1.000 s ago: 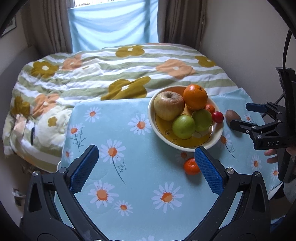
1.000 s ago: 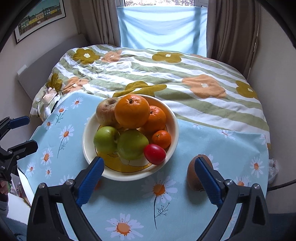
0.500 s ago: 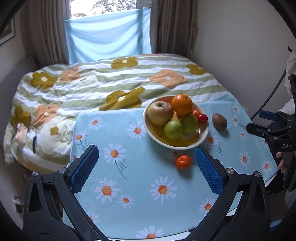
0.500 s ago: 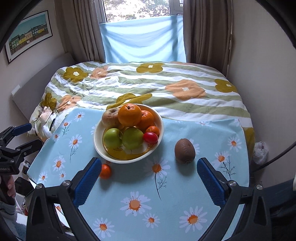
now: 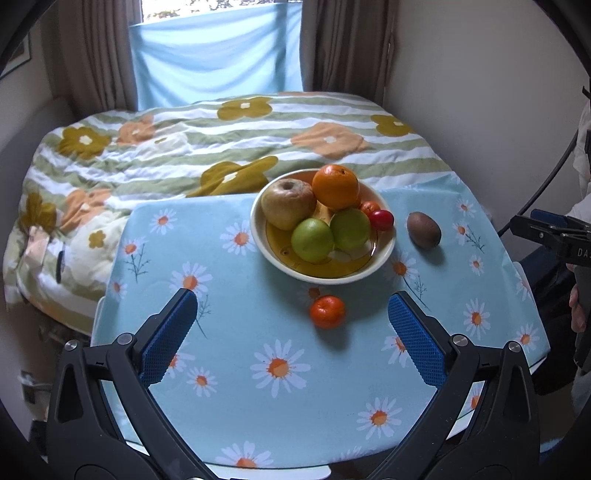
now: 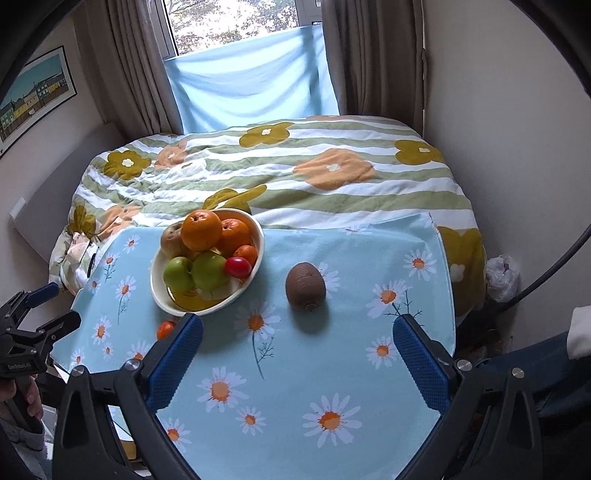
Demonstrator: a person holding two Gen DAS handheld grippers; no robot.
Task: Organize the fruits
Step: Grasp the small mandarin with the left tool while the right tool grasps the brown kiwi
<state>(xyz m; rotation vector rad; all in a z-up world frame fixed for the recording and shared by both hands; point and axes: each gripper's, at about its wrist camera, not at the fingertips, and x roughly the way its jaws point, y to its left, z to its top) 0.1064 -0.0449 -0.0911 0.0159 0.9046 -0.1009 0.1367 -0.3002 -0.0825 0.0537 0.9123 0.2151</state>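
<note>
Left wrist view: the left gripper hangs spread and empty above the daisy tablecloth, the loose mandarin just ahead between its blue pads. The bowl sits at 12 o'clock, the kiwi at 2. Judged step: collecting strays; next, lower and close on the mandarin

Right wrist view: the right gripper is also spread, empty; the kiwi lies at 12 o'clock (nothing blocks it), the piled bowl at 10

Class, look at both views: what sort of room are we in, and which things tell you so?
Most likely a bedroom at home. A bed with a flowered duvet fills the room, brown curtains frame the window, and a framed picture hangs on the wall.
</note>
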